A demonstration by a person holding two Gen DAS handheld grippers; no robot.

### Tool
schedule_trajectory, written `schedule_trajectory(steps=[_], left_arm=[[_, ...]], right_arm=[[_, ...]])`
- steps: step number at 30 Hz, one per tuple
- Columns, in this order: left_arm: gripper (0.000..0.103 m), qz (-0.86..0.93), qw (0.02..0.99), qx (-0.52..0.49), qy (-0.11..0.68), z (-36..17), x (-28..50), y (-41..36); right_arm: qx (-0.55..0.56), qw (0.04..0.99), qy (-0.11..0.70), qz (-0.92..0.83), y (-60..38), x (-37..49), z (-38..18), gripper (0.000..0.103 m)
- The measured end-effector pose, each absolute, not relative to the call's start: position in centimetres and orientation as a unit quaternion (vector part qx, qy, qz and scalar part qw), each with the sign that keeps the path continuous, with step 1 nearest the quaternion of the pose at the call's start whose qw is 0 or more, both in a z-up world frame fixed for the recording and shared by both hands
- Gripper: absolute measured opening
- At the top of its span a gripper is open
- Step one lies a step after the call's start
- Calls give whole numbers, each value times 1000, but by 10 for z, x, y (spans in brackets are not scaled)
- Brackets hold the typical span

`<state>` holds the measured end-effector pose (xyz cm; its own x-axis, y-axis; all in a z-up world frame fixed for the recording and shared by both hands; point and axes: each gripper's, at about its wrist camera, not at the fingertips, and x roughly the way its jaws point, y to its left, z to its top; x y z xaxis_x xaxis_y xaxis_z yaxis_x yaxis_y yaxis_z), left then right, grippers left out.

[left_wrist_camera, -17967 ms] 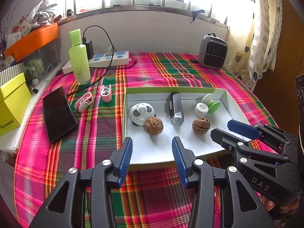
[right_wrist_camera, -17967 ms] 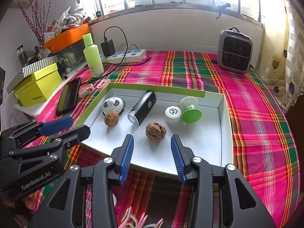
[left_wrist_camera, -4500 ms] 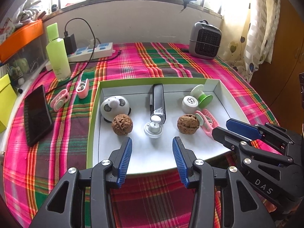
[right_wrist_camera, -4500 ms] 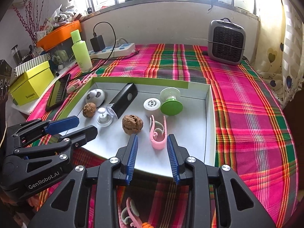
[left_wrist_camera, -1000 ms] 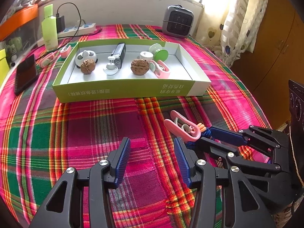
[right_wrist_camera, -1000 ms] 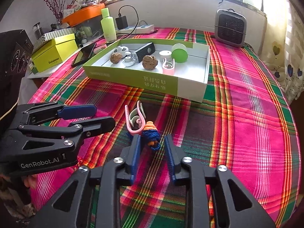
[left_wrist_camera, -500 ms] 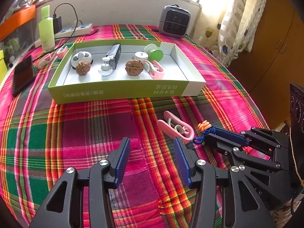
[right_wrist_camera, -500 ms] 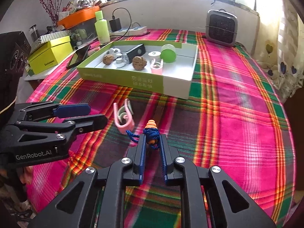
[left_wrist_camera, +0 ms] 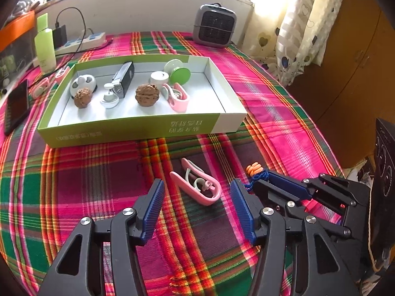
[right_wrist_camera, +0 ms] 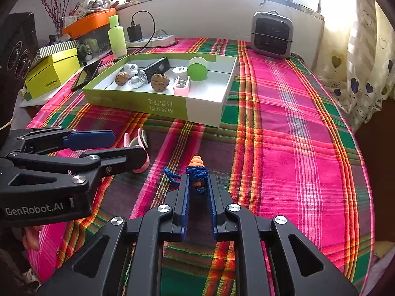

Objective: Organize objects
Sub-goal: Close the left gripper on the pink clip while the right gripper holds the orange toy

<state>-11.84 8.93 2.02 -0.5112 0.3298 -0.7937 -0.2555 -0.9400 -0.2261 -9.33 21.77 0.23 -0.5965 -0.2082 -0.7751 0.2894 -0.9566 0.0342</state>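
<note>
**Ana:** On the checked cloth, from the left camera, the left gripper (left_wrist_camera: 196,212) is opening its jaws. The curved pink plastic clip (left_wrist_camera: 197,185) lies loose between them.

**Ben:** Go low, then squeeze its middle.

**Ana:** From the right camera, the right gripper (right_wrist_camera: 197,190) pinches the orange bead on blue cord (right_wrist_camera: 196,170) tight.

**Ben:** Lift it slowly over the green-and-white cardboard box (right_wrist_camera: 158,106).

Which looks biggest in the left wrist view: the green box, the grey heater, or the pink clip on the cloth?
1. green box
2. grey heater and pink clip: these look alike, and the clip lies much nearer the camera, so I won't rank them.
</note>
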Motion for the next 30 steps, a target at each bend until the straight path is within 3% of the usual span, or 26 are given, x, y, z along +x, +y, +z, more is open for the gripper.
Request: schedule_trajectory(steps=[30], left_arm=[[55, 869, 108, -482, -14, 11, -122, 74]], right_arm=[[430, 155, 37, -889, 219, -95, 1, 15]])
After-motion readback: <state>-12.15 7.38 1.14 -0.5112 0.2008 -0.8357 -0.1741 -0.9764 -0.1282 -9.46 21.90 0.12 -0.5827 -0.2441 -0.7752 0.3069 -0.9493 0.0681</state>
